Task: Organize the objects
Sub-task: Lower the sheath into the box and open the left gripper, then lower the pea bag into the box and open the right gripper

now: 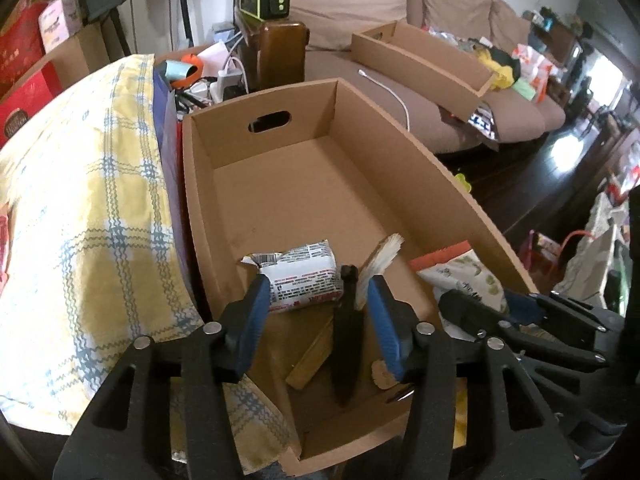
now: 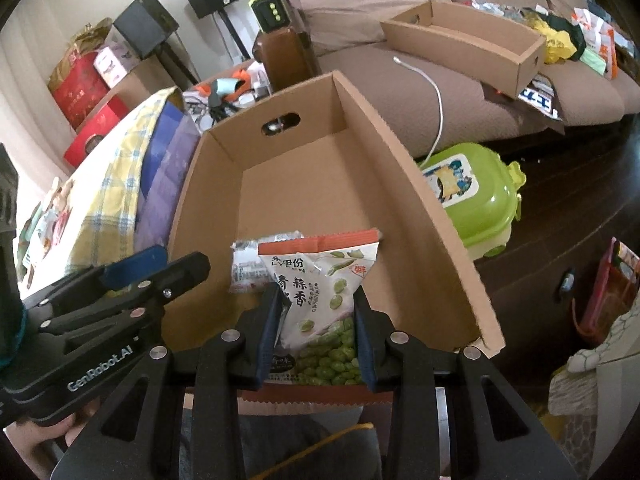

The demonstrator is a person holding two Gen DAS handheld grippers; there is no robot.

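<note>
An open cardboard box [image 1: 200, 200] lies in front of me. On its floor near the front lie a white printed packet [image 1: 304, 276], a brush [image 1: 348, 320] with a dark handle and pale bristles, and a wooden piece [image 1: 312, 356]. My left gripper [image 1: 318, 280] is open over the box; the brush handle lies between its blue pads [image 1: 256, 320], with a gap on each side. My right gripper [image 2: 317, 288] is shut on a bag of green peas [image 2: 320, 304] with an orange top strip, held over the box's near right end [image 2: 420, 184]. The left gripper [image 2: 160, 268] shows at the left of the right wrist view.
A yellow plaid cloth [image 1: 88, 200] covers something left of the box. A second, shallow cardboard box [image 1: 420, 60] and a white cable [image 2: 438, 108] lie on the brown sofa [image 1: 400, 92] behind. A green plastic case [image 2: 476, 200] stands on the dark floor to the right.
</note>
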